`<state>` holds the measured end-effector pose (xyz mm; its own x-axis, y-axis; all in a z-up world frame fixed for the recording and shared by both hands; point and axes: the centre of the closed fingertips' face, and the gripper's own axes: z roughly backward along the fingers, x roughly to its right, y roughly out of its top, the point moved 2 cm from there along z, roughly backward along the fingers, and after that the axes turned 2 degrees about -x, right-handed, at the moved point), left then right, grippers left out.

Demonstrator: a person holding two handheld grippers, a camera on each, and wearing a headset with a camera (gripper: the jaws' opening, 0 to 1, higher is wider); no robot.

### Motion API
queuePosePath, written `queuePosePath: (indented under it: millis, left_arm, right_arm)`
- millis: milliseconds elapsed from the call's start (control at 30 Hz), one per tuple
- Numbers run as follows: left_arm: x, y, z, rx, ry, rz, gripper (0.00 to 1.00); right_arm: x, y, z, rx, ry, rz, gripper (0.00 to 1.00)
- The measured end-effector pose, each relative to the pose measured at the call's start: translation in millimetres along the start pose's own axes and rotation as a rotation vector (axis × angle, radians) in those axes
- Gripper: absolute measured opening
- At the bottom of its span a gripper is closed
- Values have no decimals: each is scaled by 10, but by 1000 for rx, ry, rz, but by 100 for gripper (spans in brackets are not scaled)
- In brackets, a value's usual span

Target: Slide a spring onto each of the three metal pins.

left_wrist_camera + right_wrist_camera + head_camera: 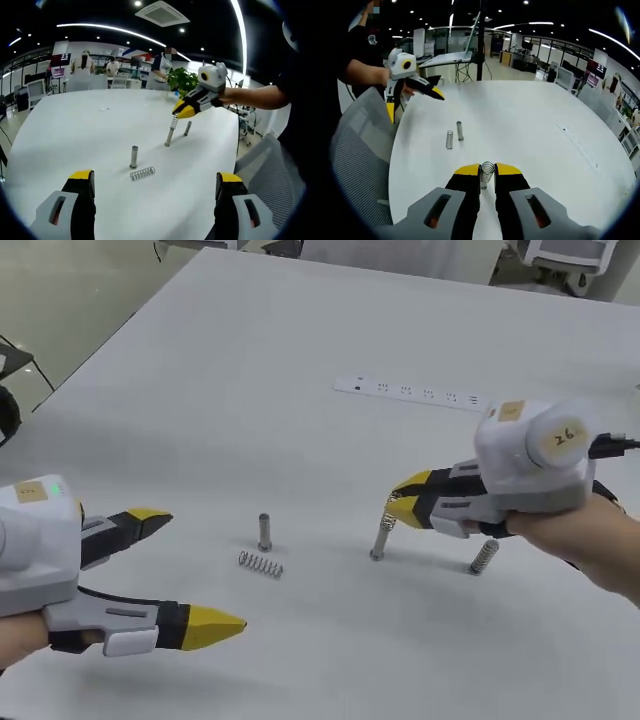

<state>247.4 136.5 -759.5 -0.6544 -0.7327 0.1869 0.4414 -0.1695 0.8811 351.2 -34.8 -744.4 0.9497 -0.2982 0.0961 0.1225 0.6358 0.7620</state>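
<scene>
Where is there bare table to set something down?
Free: the table between the power strip and the bare pin, and in front of the loose spring. Crowded: around the right hand-held gripper, shut on a spring at the middle pin.

An open-plan office, where we worked at a broad white table (300,360). Long strip lights (100,27) and a ceiling air vent (161,12) ran overhead. Beyond the table we saw rows of desks with monitors (597,70), glazed partitions (445,37) and a potted plant (184,80). A grey mesh chair (360,150) stood at the table's edge. Other people (82,62) stood among the workstations, and a white power strip (412,392) lay on the tabletop.
</scene>
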Motion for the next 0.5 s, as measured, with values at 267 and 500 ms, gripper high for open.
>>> queuePosePath:
  millis: [267,500]
  left_arm:
    - [12,-11,2,2,-1,6,98]
    - [5,-23,11,3,3,10,98]
  right_arm:
    - [-30,-125,-109,-35,5,5,8]
    - [-55,-291,-211,-67,16,-28,8]
